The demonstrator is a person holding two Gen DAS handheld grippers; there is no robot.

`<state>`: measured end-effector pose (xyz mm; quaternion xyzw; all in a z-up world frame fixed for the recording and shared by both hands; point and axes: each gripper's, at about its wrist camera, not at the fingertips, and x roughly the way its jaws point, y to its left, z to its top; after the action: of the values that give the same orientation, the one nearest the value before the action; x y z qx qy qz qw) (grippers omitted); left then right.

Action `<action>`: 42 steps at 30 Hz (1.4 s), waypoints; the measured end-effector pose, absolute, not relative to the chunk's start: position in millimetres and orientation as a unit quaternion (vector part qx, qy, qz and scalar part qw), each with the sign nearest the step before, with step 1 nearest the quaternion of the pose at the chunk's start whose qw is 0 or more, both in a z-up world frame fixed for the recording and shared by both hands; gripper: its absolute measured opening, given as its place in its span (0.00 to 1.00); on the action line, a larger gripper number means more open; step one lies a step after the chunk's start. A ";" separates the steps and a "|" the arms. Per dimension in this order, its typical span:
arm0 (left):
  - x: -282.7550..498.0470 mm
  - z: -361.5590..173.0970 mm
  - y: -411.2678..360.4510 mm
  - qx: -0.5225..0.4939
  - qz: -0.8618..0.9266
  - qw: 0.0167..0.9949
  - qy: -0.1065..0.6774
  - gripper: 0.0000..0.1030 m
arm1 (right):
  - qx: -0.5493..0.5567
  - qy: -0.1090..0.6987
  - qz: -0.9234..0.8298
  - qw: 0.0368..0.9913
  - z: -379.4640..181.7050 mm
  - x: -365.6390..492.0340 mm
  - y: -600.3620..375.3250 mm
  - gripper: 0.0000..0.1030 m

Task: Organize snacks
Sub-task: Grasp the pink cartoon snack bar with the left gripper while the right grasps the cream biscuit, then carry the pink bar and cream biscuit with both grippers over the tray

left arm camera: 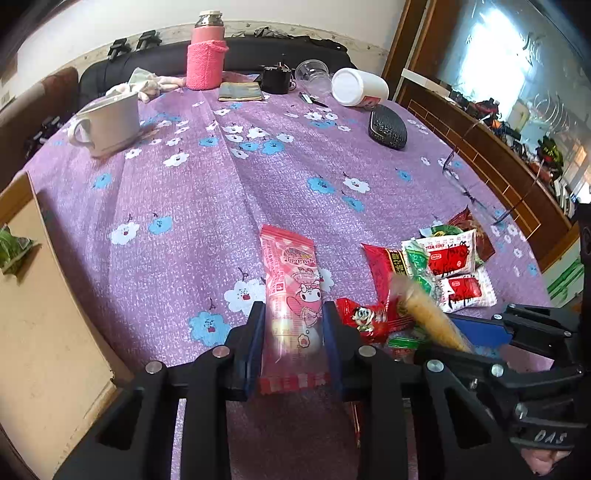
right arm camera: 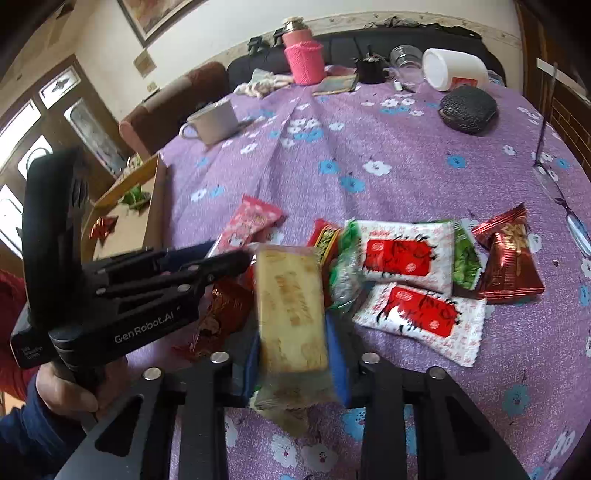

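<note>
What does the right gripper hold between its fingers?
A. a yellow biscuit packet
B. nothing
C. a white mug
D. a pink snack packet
A: in the right wrist view the right gripper is closed on the yellow biscuit packet; the pink snack packet is in the left gripper.

white mug [left arm camera: 107, 123] | pink flask [left arm camera: 206, 55] | black pouch [left arm camera: 387, 127] | eyeglasses [left arm camera: 476, 177]

A home living room: a table [left arm camera: 207, 206] under a purple flowered cloth, a dark sofa [left arm camera: 258, 55] behind it, a framed picture [right arm camera: 155, 14], wooden doors [right arm camera: 55, 122].
</note>
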<state>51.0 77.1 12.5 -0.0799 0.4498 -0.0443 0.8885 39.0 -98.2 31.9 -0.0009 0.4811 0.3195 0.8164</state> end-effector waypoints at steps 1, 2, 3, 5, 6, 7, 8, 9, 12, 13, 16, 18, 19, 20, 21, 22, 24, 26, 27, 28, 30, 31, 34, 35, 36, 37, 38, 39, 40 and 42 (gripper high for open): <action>50.9 12.8 77.6 -0.083 -0.045 0.888 0.449 0.28 | 0.006 0.478 0.320 0.818 33.9 39.2 -100.0 0.32; 50.7 13.1 77.9 -0.084 -0.046 0.888 0.449 0.28 | 0.017 0.474 0.322 0.820 36.2 39.6 -103.4 0.32; 50.5 13.3 77.7 -0.085 -0.046 0.889 0.448 0.28 | 0.026 0.469 0.322 0.822 39.0 39.2 -104.3 0.32; 49.3 14.9 77.9 -0.086 -0.047 0.891 0.444 0.28 | 0.039 0.462 0.323 0.825 42.5 39.0 -106.9 0.32; 48.6 16.1 78.1 -0.088 -0.048 0.892 0.441 0.28 | 0.044 0.458 0.324 0.827 44.1 38.6 -107.8 0.32; 47.6 18.2 78.6 -0.090 -0.050 0.894 0.436 0.28 | 0.050 0.453 0.326 0.828 45.7 38.4 -108.5 0.32; 46.7 19.9 78.9 -0.092 -0.051 0.896 0.432 0.28 | 0.054 0.450 0.327 0.829 46.9 37.9 -109.3 0.32; 46.0 21.5 79.1 -0.094 -0.051 0.897 0.428 0.28 | 0.059 0.447 0.326 0.831 48.0 37.7 -110.0 0.32; 42.7 27.0 80.7 -0.102 -0.055 0.903 0.414 0.28 | 0.075 0.440 0.323 0.834 51.4 37.5 -113.3 0.32; 42.0 28.8 81.0 -0.103 -0.055 0.904 0.410 0.28 | 0.079 0.439 0.321 0.836 51.8 38.0 -113.9 0.32; 40.1 32.1 80.0 -0.102 -0.052 0.909 0.402 0.28 | 0.093 0.443 0.314 0.835 50.2 41.3 -116.2 0.32; 39.8 33.1 79.1 -0.099 -0.050 0.910 0.399 0.28 | 0.100 0.445 0.312 0.834 49.3 43.2 -118.1 0.32; 39.8 33.5 78.6 -0.098 -0.050 0.911 0.398 0.28 | 0.104 0.445 0.312 0.833 48.9 44.0 -119.1 0.32; 39.5 33.9 78.5 -0.096 -0.050 0.911 0.397 0.28 | 0.108 0.445 0.312 0.832 48.9 44.5 -119.6 0.32; 39.1 34.6 77.4 -0.093 -0.049 0.912 0.396 0.28 | 0.110 0.446 0.312 0.832 48.8 44.4 -119.8 0.32; 38.5 35.1 77.3 -0.091 -0.049 0.913 0.394 0.28 | 0.112 0.446 0.312 0.831 48.4 44.6 -119.9 0.32; 37.3 36.5 76.5 -0.087 -0.049 0.915 0.391 0.28 | 0.114 0.448 0.313 0.830 47.8 44.6 -119.5 0.32; 36.7 37.0 75.5 -0.083 -0.049 0.916 0.389 0.28 | 0.116 0.447 0.314 0.829 48.1 44.4 -119.3 0.32; 36.2 37.1 75.3 -0.083 -0.049 0.917 0.388 0.28 | 0.116 0.446 0.316 0.829 48.3 44.1 -119.0 0.32; 36.1 37.2 75.0 -0.082 -0.049 0.917 0.388 0.28 | 0.117 0.446 0.316 0.829 48.0 44.5 -119.5 0.32; 36.1 37.6 75.1 -0.083 -0.051 0.917 0.388 0.28 | 0.121 0.446 0.314 0.829 47.6 44.7 -120.2 0.32; 35.7 37.9 75.0 -0.084 -0.052 0.917 0.387 0.28 | 0.123 0.447 0.314 0.829 47.4 45.2 -120.8 0.32; 34.6 38.8 74.9 -0.083 -0.052 0.918 0.385 0.28 | 0.128 0.448 0.314 0.827 46.8 46.7 -122.8 0.32; 34.6 38.7 75.0 -0.083 -0.052 0.917 0.386 0.28 | 0.129 0.449 0.314 0.827 46.6 46.7 -122.8 0.32; 34.7 38.8 75.0 -0.084 -0.053 0.917 0.386 0.28 | 0.130 0.449 0.313 0.827 46.3 46.7 -122.7 0.32; 34.6 38.8 74.9 -0.084 -0.052 0.918 0.385 0.28 | 0.130 0.449 0.313 0.827 46.2 46.9 -122.9 0.32; 34.5 39.0 75.0 -0.084 -0.051 0.918 0.385 0.28 | 0.131 0.449 0.313 0.827 46.1 47.2 -123.2 0.32; 34.5 39.0 75.1 -0.084 -0.051 0.918 0.385 0.28 | 0.132 0.449 0.313 0.826 46.0 47.5 -123.4 0.32; 34.5 39.4 75.1 -0.085 -0.052 0.918 0.385 0.28 | 0.132 0.449 0.313 0.827 46.0 47.5 -123.5 0.32; 34.0 39.5 75.1 -0.085 -0.051 0.918 0.384 0.28 | 0.133 0.448 0.311 0.827 45.9 47.5 -123.8 0.32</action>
<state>34.0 75.1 39.5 -0.0852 0.3844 -0.0512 0.9178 47.5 -123.8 45.9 0.1333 0.4482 0.3115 0.8273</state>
